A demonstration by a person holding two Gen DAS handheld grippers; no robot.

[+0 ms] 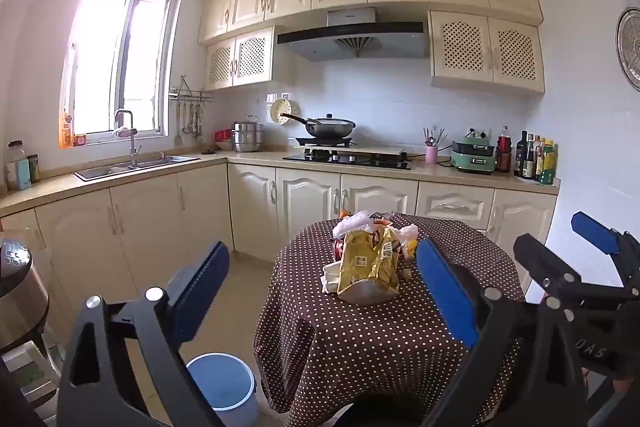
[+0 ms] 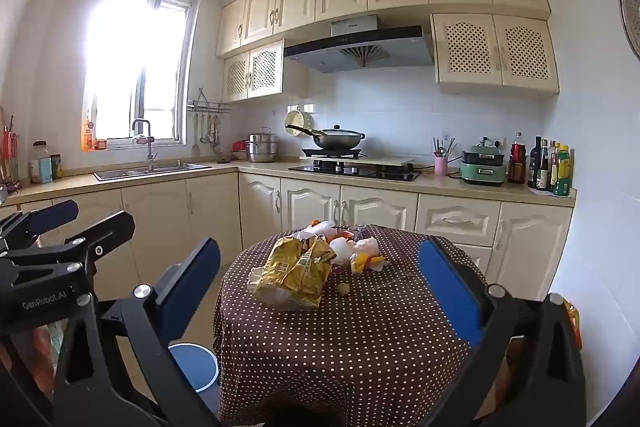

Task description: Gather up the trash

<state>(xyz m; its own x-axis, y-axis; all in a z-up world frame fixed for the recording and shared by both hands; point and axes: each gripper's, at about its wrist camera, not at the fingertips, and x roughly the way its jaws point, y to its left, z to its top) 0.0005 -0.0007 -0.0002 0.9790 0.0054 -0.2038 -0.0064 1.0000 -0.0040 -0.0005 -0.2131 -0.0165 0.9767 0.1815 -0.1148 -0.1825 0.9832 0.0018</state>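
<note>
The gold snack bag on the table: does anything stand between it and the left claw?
Nothing visible does. The left claw is open, and only bare dotted tablecloth lies before the gold snack bag.

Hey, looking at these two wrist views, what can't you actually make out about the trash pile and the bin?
- Crumpled gold foil snack bag: in the left wrist view it hides the wrappers behind it.
- Round light-blue plastic bin: in the left wrist view the left tool's frame covers part of it; in the right wrist view the brown polka-dot tablecloth and the tool frame do. Contents unseen.
- Print on the bag: too small.
</note>
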